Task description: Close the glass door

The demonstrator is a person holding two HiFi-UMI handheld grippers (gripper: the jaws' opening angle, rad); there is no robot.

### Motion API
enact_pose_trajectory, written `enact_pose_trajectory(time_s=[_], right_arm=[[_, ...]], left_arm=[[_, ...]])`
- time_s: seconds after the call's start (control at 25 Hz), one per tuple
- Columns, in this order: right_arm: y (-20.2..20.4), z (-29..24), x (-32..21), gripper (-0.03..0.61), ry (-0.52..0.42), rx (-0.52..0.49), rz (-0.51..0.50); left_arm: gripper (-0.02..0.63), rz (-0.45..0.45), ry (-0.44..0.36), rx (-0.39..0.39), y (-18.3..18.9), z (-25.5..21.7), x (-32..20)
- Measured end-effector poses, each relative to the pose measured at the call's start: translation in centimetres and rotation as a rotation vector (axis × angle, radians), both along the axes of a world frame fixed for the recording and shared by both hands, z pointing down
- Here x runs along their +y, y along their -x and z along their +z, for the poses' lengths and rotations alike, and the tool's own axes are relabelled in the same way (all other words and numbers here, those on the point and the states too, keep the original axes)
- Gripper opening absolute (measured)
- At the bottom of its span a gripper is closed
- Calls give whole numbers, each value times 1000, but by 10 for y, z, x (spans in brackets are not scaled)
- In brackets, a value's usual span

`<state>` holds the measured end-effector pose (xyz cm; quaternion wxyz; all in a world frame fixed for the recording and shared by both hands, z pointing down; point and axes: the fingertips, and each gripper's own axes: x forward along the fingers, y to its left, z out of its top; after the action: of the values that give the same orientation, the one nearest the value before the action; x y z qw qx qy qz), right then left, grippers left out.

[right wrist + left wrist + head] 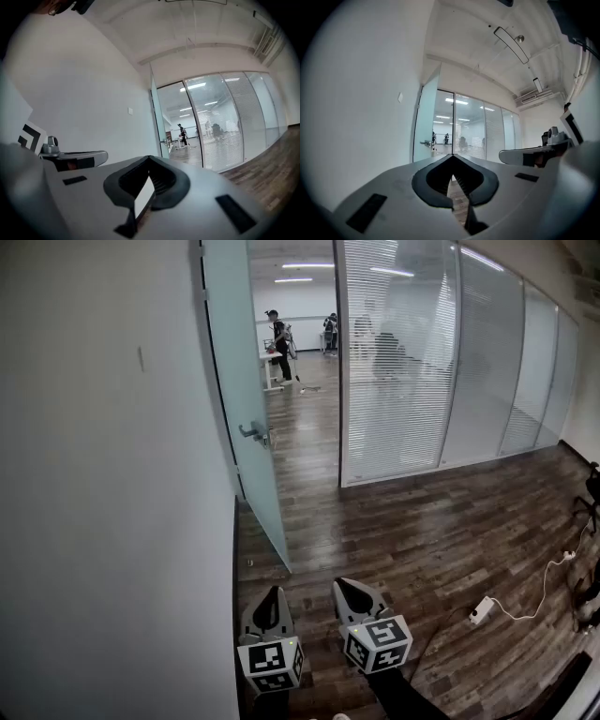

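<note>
Square black-and-white markers are borne on the cubes of the left gripper (273, 596) and the right gripper (351, 587). Both are seen at bottom centre, jaws clenched together on nothing. The glass door (246, 399) is found left of centre, swung open beside the white wall (112, 484), with its handle (253, 432) well apart from both tools. A dark wood-plank floor (422, 521) is laid throughout. A blind-covered glass partition (394, 362) is seen at upper right, a white power strip (482, 609) at lower right.
</note>
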<state>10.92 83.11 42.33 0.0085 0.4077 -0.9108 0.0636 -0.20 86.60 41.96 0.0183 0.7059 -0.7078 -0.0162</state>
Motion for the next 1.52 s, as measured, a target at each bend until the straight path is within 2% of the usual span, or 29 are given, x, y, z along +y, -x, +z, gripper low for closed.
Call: enact_pose_trajectory(time_s=[0.44, 0.8, 1.24, 1.52], right_arm=[[2, 0, 7, -3, 3, -5, -5], [4, 1, 6, -3, -2, -3, 41], [21, 7, 5, -2, 5, 5, 79], [31, 14, -21, -2, 4, 17, 82]], left_arm=[[-3, 0, 5, 5, 0, 2, 5], [-3, 7, 16, 22, 11, 7, 7], [-3, 73, 31, 16, 24, 16, 3], [-3, 73, 52, 40, 32, 32, -23]])
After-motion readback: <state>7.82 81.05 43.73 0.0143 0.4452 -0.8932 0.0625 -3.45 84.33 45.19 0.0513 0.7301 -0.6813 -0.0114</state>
